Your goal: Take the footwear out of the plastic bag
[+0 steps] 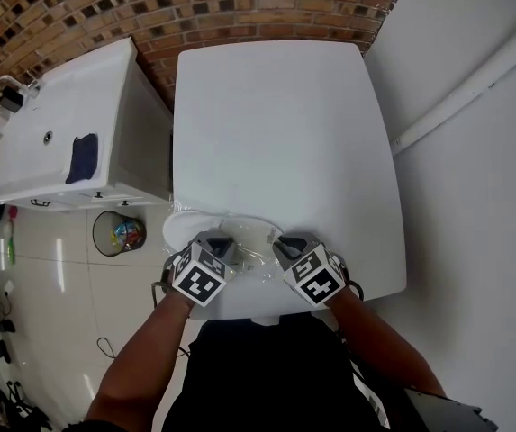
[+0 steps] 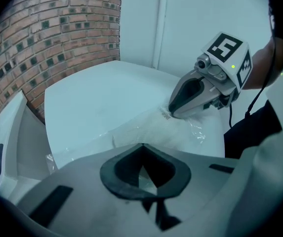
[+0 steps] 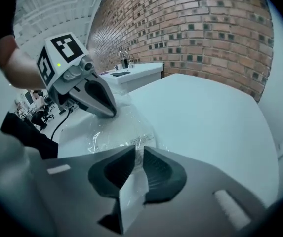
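A clear plastic bag [image 1: 254, 259] lies at the near edge of the white table [image 1: 285, 124], with a pale shape inside it that reaches to the table's left edge [image 1: 184, 227]; the footwear itself is hard to make out. My left gripper [image 1: 225, 245] is shut on the bag's left part, a sliver of film showing between its jaws [image 2: 141, 174]. My right gripper [image 1: 286, 243] pinches a fold of the film between its pads [image 3: 135, 169]. Each gripper view shows the other gripper on the crinkled bag [image 2: 148, 130] [image 3: 116, 127]: the right gripper [image 2: 173, 113] and the left gripper [image 3: 109, 112].
A white counter with a sink [image 1: 59, 133] stands left of the table, and a small bin [image 1: 118, 232] sits on the floor beside it. A brick wall [image 1: 239, 7] runs behind. A white pipe [image 1: 474, 84] crosses the wall on the right.
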